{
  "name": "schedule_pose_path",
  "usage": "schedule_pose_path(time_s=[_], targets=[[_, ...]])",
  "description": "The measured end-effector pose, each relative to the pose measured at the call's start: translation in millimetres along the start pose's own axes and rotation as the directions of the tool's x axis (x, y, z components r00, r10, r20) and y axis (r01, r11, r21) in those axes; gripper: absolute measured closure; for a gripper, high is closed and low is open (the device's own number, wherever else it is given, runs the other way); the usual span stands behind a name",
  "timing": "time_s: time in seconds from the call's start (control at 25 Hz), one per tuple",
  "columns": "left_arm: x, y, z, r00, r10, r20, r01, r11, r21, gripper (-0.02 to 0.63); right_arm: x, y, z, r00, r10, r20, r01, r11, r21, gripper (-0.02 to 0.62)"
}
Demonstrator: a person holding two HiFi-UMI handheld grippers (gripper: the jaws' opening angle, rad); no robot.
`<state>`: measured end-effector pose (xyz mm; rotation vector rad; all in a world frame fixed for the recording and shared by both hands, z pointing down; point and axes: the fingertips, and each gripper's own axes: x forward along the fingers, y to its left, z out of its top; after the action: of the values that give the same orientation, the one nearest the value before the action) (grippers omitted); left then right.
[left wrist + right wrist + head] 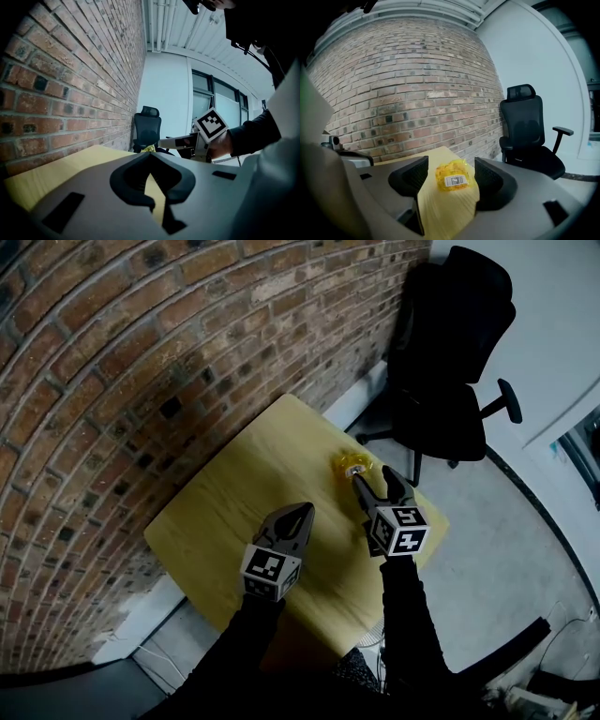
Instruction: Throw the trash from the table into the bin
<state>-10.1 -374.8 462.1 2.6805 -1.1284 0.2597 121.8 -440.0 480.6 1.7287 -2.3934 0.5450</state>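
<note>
to the left of both claws, the brick wall (141, 352) is running along the far edge of the wooden table (225, 512). you are holding your left claw (298, 514) low over the tabletop with its jaws pressed together at the tips and nothing between them; in the left gripper view only bare yellow wood is showing through the slit under the closed pads (140, 176). it is pointing toward the wall end of the table, and the trash is lying well ahead of it and off to its right.

your right claw (375, 482) is standing wide, both jaws clear of the trash. the crumpled yellow wrapper (452, 176), a white barcode label facing you, is sitting on the table in the gap between the two pads, just ahead of the tips and touching neither. in the head view the wrapper (358, 466) is lying right at the front of that claw, near the table's far corner.

beyond the right claw and to its right, a black office chair (450, 362) is standing on the grey floor beside the table.
</note>
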Motion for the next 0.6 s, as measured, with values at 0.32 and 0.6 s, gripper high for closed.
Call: schedule_pose_path(time_s=[0.32, 0.6], targets=[[2.7, -1.8, -9.5, 1.0, -0.011, -0.023, 0.012, 0.999, 0.032, 0.601, 31.7, -9.6, -5.3, 0.995, 0.049, -0.081, -0.051, 0.998, -0.022, 0.259], [1.1, 2.7, -16.7, 0.999, 0.002, -0.046, -0.001, 1.0, 0.027, 0.601, 56.1, -19.8, -8.3, 0.991, 0.066, -0.119, -0.066, 0.998, -0.001, 0.259]])
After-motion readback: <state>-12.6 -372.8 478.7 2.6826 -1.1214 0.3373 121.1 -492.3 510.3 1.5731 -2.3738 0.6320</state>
